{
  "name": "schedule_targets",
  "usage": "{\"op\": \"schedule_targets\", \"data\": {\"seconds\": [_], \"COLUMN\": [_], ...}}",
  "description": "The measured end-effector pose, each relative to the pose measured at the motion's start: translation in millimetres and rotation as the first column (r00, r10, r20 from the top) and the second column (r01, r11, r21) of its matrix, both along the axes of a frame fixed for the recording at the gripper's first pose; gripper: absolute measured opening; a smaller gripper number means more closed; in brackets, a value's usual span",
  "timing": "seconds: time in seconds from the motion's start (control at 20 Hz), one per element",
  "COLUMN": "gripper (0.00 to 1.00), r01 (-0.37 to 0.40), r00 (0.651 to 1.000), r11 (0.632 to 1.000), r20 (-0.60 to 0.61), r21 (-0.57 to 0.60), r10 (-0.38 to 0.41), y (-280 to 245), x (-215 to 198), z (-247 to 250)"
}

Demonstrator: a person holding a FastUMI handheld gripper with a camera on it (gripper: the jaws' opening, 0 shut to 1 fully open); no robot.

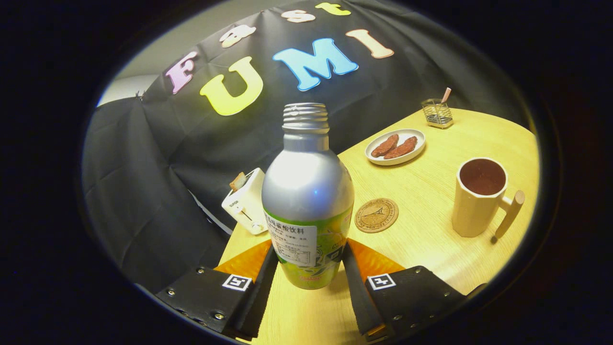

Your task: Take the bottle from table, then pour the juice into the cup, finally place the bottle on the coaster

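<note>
And here we are looking straight down the gripper (309,268), and the bottle (307,201) stands bolt upright between the jaws, its long axis vertical, cap off and the bare threaded neck at the top. The jaws sit one on each side of the lower labelled part of the body, and both appear pressed against it, so I'd call that clamped on the bottle, though whether its base is touching the worktop (431,230) or just lifted clear I can't quite tell from here. Now the thing to watch: the cup (480,197) stands to the right of the bottle and a little farther off, well apart from it, handle pointing right, and its inside looks dark, so there may already be liquid in it. My guess is the pour has yet to come or is just done; either way the bottle would have to travel right and tip its neck that way. The coaster (377,215) lies just beyond the right jaw, near the bottle, between bottle and cup, a short hop for the final set-down. Farther back sit a plate (395,147) with brown pieces, a small wire holder (437,113), and to the left a toaster (246,201) at the worktop's edge.
</note>
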State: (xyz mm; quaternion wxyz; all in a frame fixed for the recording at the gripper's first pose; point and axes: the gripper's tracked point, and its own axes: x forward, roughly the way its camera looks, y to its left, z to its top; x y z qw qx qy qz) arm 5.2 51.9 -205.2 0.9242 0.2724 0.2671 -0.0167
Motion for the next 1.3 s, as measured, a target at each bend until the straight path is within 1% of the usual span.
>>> {"op": "schedule_targets", "data": {"seconds": [0.15,0.3,0.4,0.6,0.75,0.9,1.3], "gripper": [0.73,0.73,0.73,0.73,0.73,0.73,0.73], "r01": [0.052,0.115,0.147,0.181,0.197,0.206,0.257], "r00": [0.999,0.992,0.987,0.982,0.979,0.975,0.962], "r11": [0.995,0.976,0.967,0.949,0.922,0.886,0.801], "r20": [0.006,0.038,0.032,-0.002,-0.014,-0.005,-0.067], "r21": [0.081,0.183,0.21,0.258,0.333,0.416,0.541], "r10": [-0.053,-0.124,-0.157,-0.187,-0.204,-0.224,-0.263], "y": [-14,-28,-37,-47,-49,-52,-63], "x": [0,0,-2,-8,-9,-5,-10], "z": [3,12,9,3,6,12,5]}}
